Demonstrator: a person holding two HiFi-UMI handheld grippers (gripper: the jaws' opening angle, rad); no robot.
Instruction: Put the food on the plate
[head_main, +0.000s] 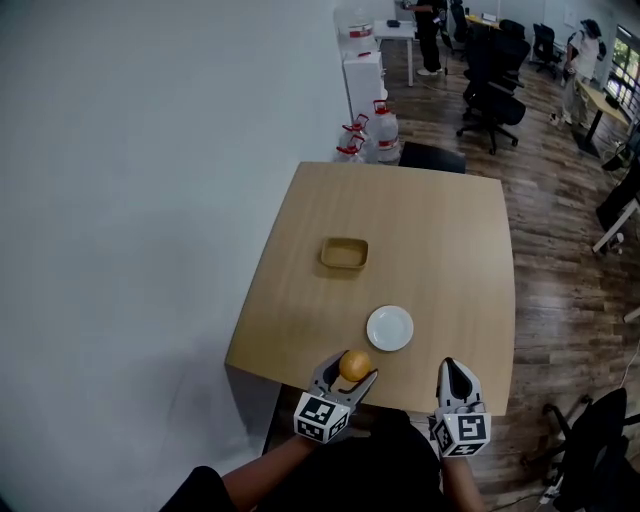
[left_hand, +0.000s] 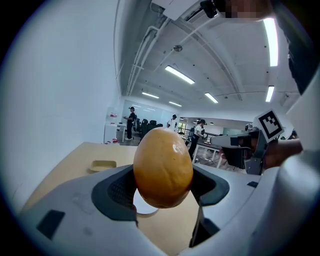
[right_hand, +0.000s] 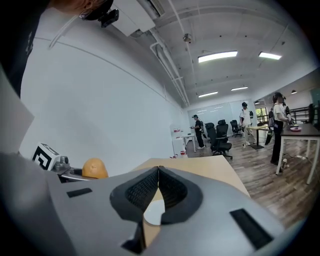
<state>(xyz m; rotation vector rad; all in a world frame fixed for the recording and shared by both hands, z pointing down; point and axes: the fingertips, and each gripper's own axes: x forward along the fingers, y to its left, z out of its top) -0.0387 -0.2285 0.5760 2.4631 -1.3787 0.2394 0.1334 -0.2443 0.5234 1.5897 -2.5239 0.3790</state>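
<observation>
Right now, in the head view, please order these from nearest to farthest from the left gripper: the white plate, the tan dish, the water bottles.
1. white plate: on the table, just ahead and right of the left gripper, which holds the orange food.
2. tan dish: mid-table, straight ahead.
3. water bottles: on the floor, beyond the table's far edge.

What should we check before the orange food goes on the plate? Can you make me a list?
1. Food held firmly by the left tongs: ok, both pads press on it.
2. Plate empty: ok.
3. Food above the plate: not ok, it hangs nearer the table edge.
4. Right tongs out of the way: ok, shut and empty.
5. Tan dish off the path: ok, it sits beyond the plate.
</observation>
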